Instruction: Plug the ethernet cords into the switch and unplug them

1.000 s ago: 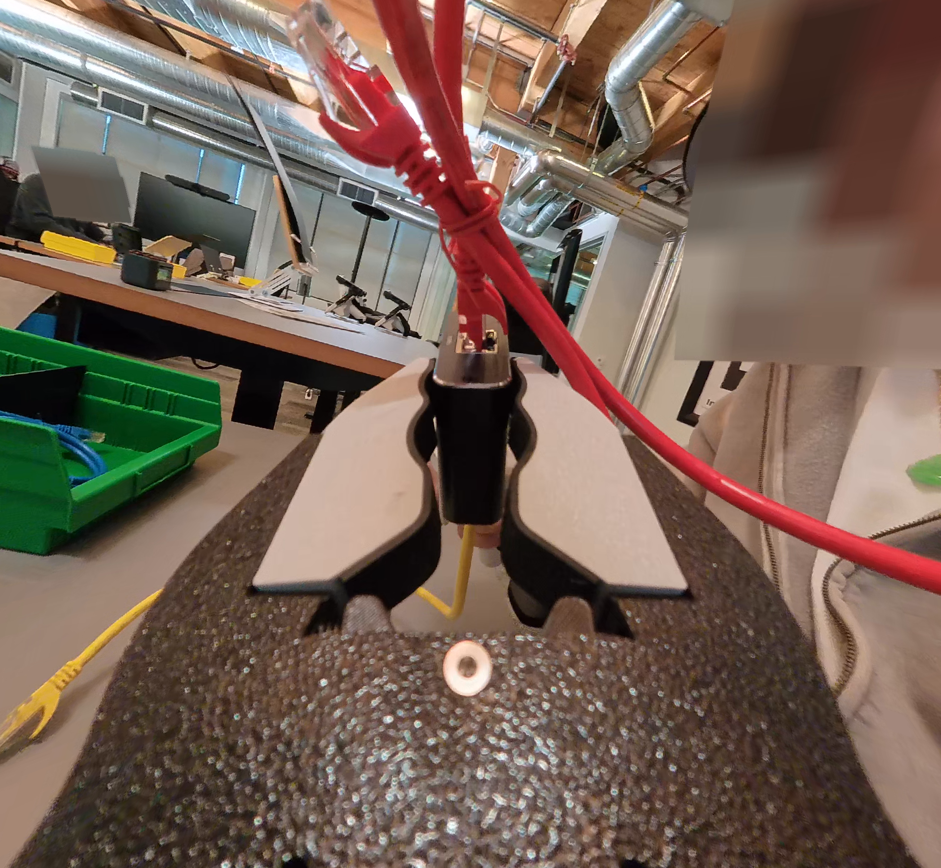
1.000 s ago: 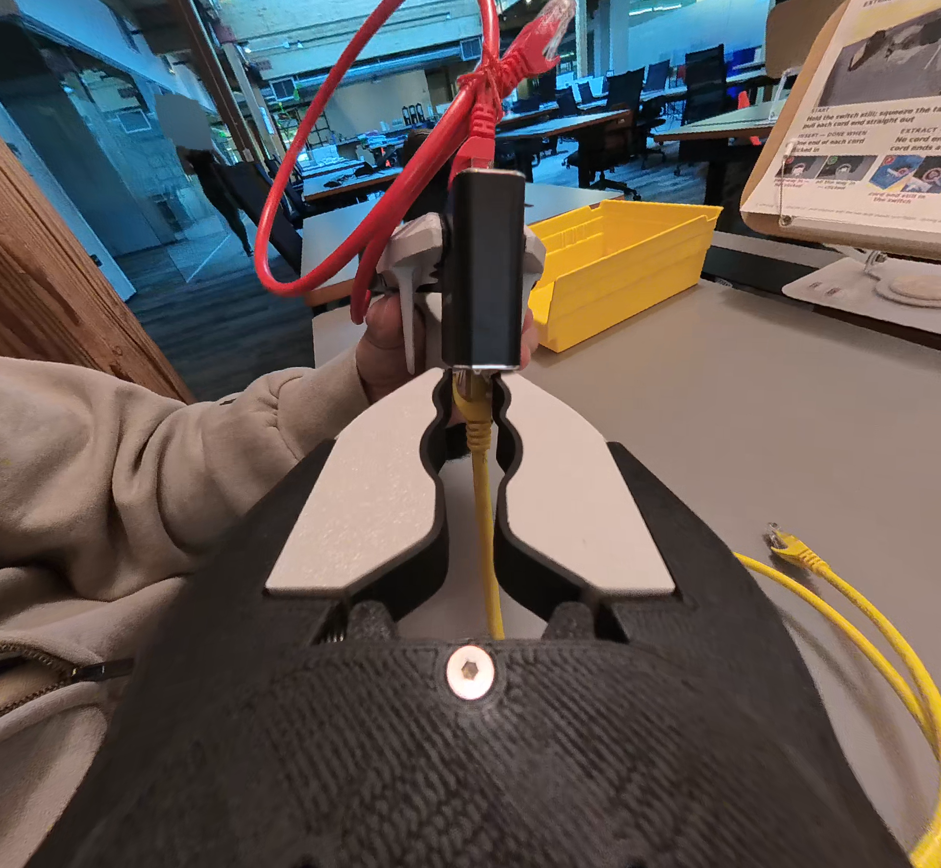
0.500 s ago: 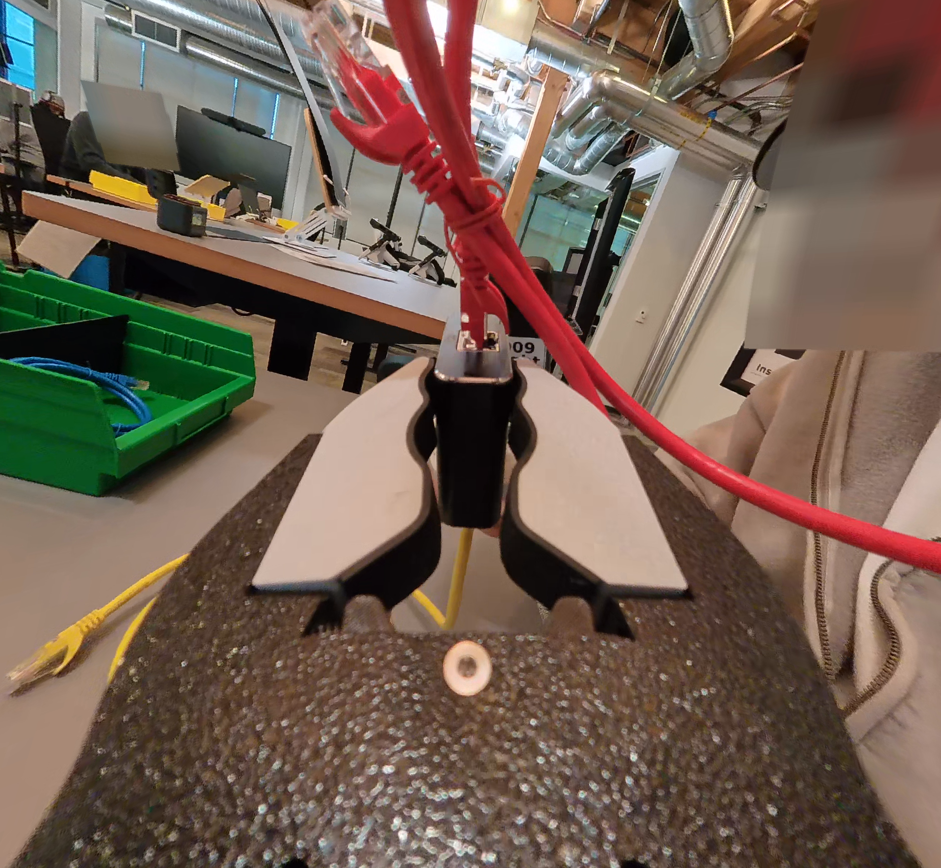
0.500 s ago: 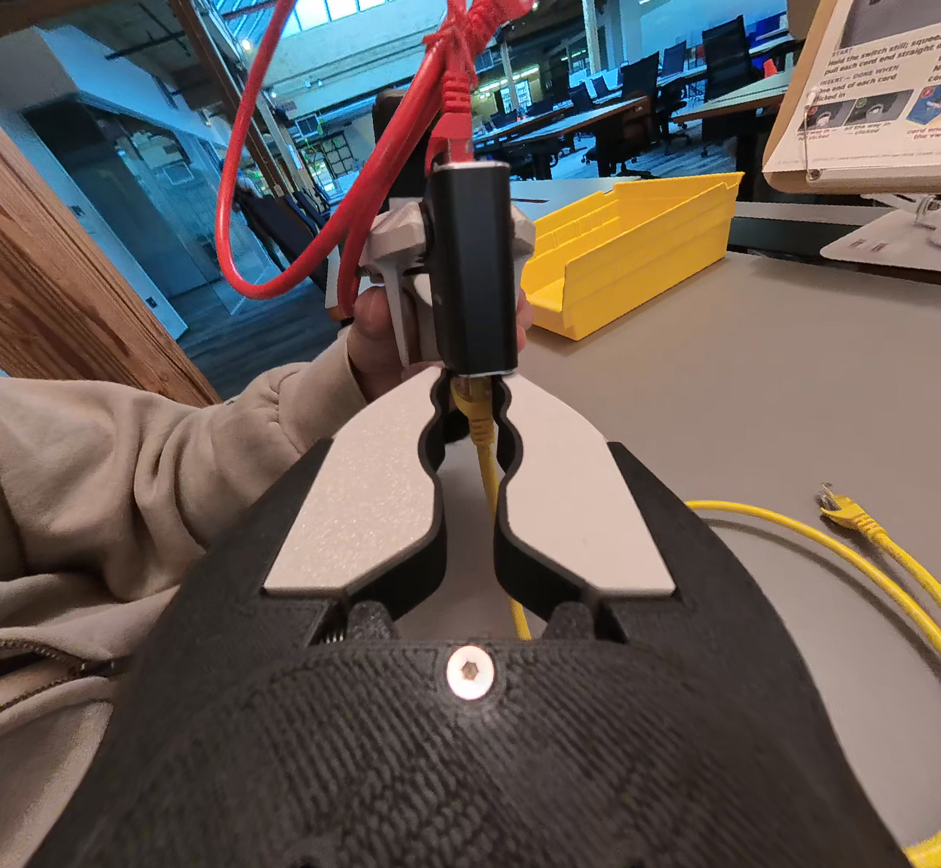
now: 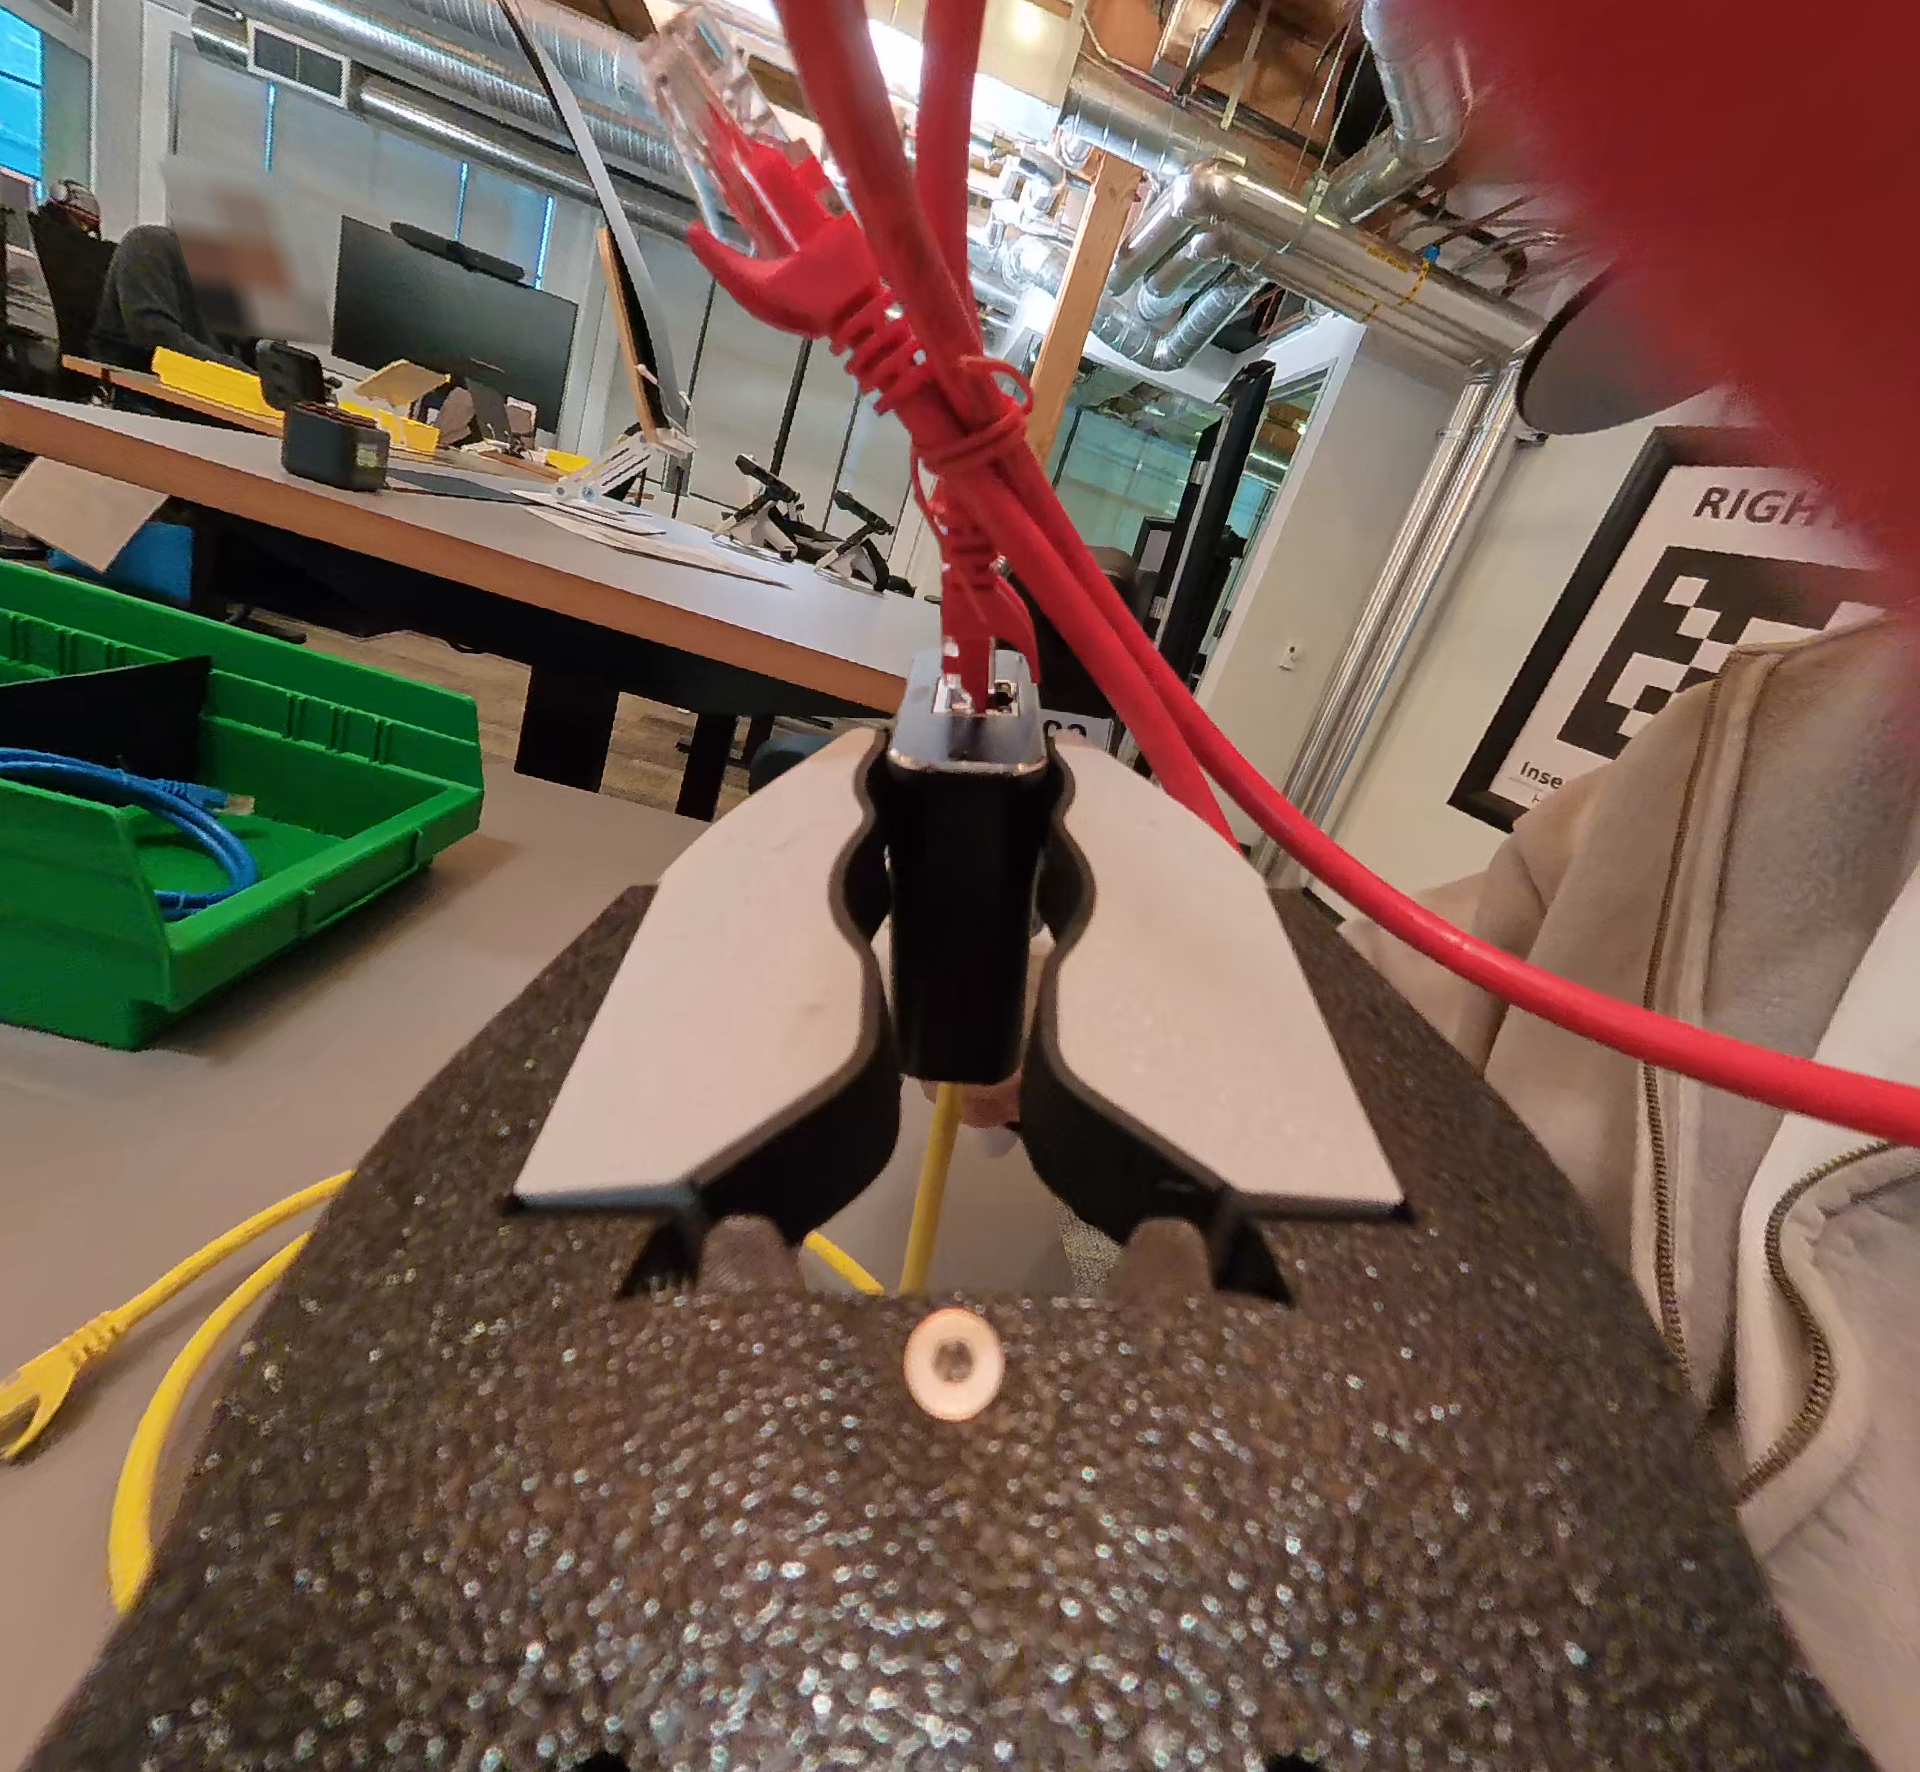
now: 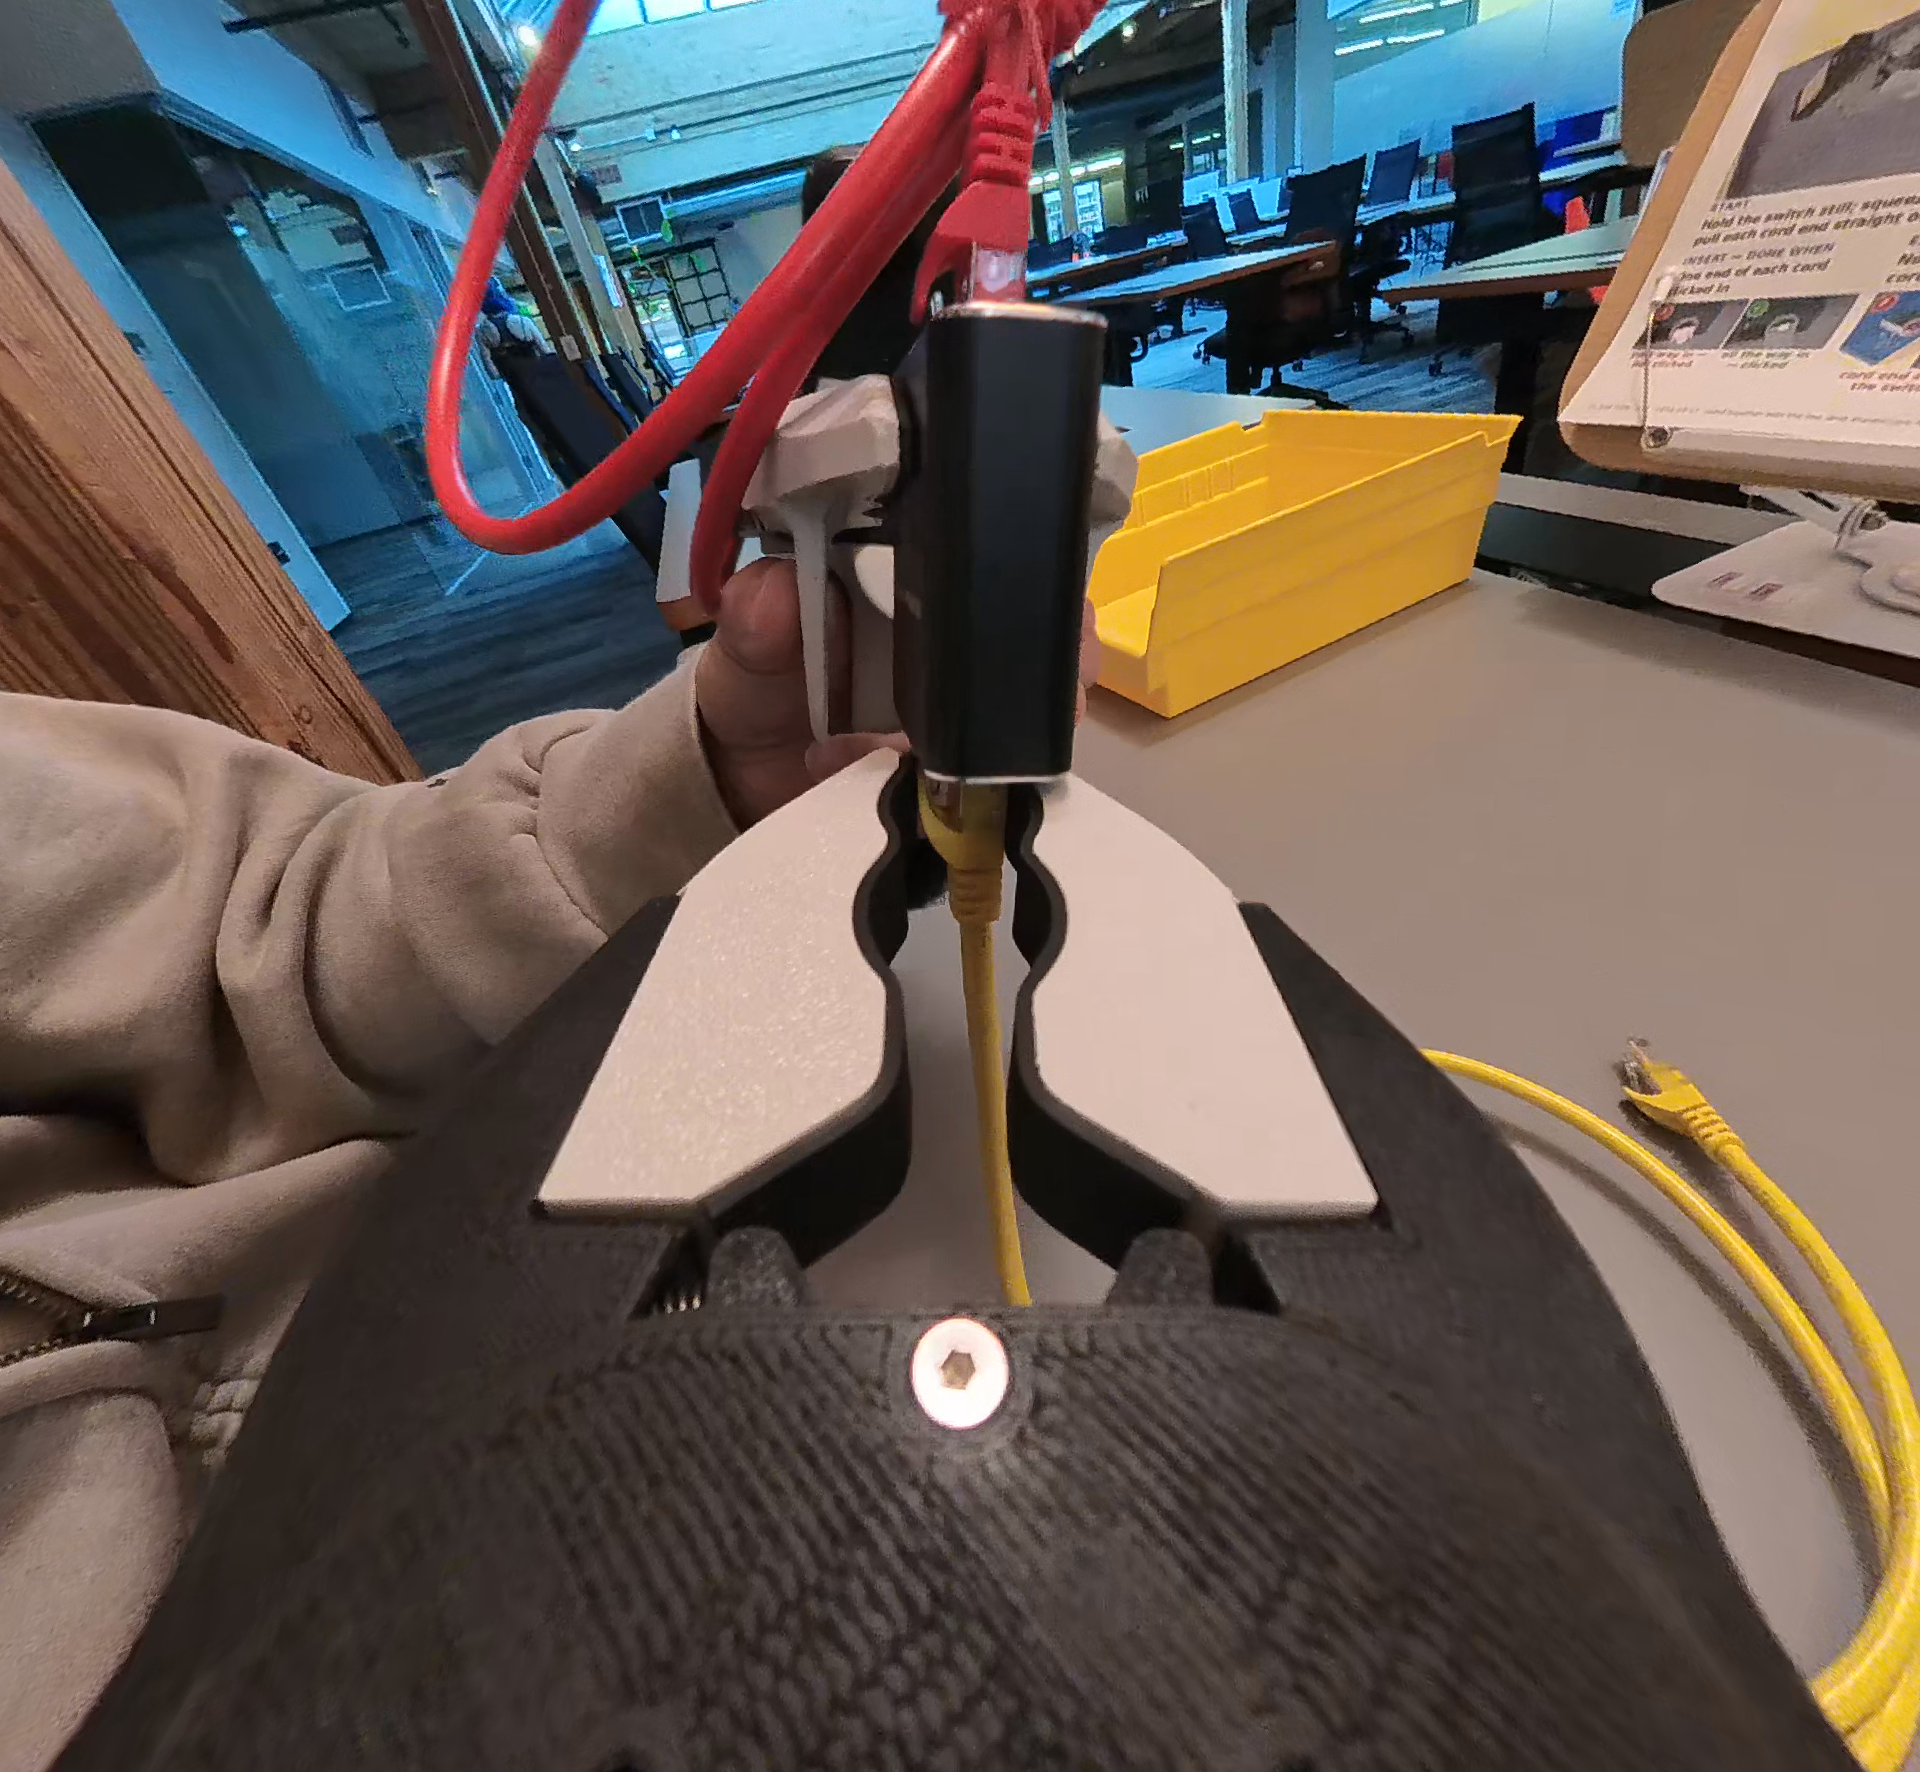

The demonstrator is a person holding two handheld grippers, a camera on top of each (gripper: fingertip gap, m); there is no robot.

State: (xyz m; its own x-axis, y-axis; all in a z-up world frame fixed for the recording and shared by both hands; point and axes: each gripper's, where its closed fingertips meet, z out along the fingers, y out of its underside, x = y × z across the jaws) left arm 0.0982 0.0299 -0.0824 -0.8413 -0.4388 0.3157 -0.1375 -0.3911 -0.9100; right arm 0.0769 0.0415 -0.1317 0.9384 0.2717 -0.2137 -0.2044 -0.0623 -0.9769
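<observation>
Left wrist view showed the left gripper point(image 5: 966, 849) pinching the black switch point(image 5: 961, 912) between its fingers and holding it upright above the grey table point(image 5: 260, 1099). A red ethernet cord point(image 5: 1351, 912) was plugged into the switch's top end; its loops were bound with a twist tie, and its free plug point(image 5: 717, 133) stuck up unconnected. A yellow ethernet cord point(image 5: 925, 1192) hung from the bottom end of the switch.

In the right wrist view, the right gripper point(image 6: 961, 849) sat just under the switch point(image 6: 992, 538), its fingers closed in around the yellow cord's plug point(image 6: 971, 834) at the bottom port. Whether they actually pressed on the plug or only flanked it could not be told. The yellow cord's other plug point(image 6: 1662, 1094) lay loose on the table, near a yellow bin point(image 6: 1299, 527). A green bin point(image 5: 208, 849) holding a blue cord point(image 5: 177, 808) stood on the far side.

By the look of it, the plugging half was done, with one end of each cord seated. The unplugging appeared to be about to start: the yellow plug seemed next to come out, and the red one would remain after that.
</observation>
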